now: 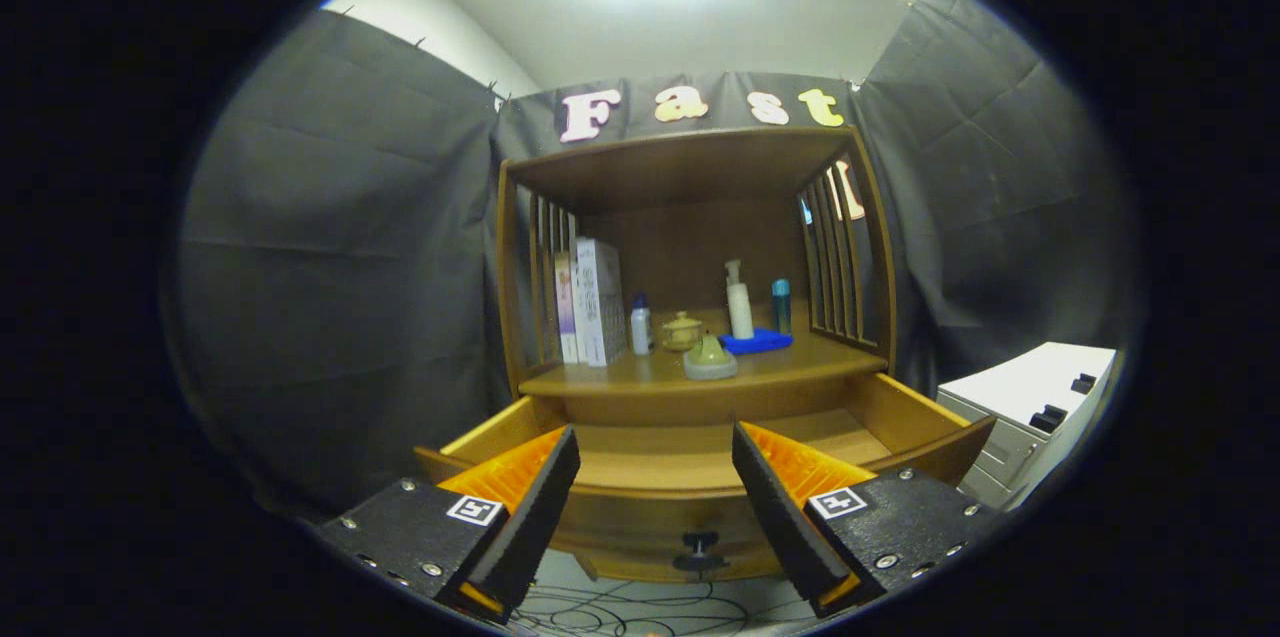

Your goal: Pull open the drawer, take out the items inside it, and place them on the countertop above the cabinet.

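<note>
Two black fingers of the gripper are spreading wide apart, holding nothing. Just ahead of them, at twelve o'clock, the brown wooden drawer is sitting pulled open, its long side running left to right; its small dark knob is showing between the fingers. The bit of the drawer floor I am seeing looks bare. Beyond it, on the wooden countertop, a pale green lidded dish is resting. A white book is standing at eleven o'clock, and a white pump bottle farther back.
</note>
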`<state>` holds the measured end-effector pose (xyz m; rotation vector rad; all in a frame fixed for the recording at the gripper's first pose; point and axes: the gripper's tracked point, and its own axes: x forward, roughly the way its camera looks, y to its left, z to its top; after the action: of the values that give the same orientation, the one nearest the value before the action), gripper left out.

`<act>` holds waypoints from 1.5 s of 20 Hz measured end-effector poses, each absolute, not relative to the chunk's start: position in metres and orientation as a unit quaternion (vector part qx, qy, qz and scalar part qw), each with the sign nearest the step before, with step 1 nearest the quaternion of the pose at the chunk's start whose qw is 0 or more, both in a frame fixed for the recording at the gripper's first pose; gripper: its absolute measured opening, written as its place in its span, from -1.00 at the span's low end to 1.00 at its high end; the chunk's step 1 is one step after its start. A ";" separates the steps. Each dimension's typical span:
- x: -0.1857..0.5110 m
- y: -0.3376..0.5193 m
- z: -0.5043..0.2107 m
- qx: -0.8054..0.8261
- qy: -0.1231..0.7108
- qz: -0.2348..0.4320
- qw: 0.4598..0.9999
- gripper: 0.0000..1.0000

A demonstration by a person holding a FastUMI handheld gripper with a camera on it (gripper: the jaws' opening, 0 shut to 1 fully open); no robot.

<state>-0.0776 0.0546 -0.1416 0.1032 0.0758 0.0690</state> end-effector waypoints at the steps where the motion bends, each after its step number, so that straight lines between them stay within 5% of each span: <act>1: -0.077 0.055 -0.156 0.034 0.051 0.029 0.998 0.91; 16: -0.044 0.038 -0.239 0.015 0.132 -0.036 0.990 0.90; 30: -0.013 0.036 -0.242 0.054 0.146 -0.020 0.988 0.92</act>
<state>-0.0135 0.0362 -0.2425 0.1087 0.2937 -0.0402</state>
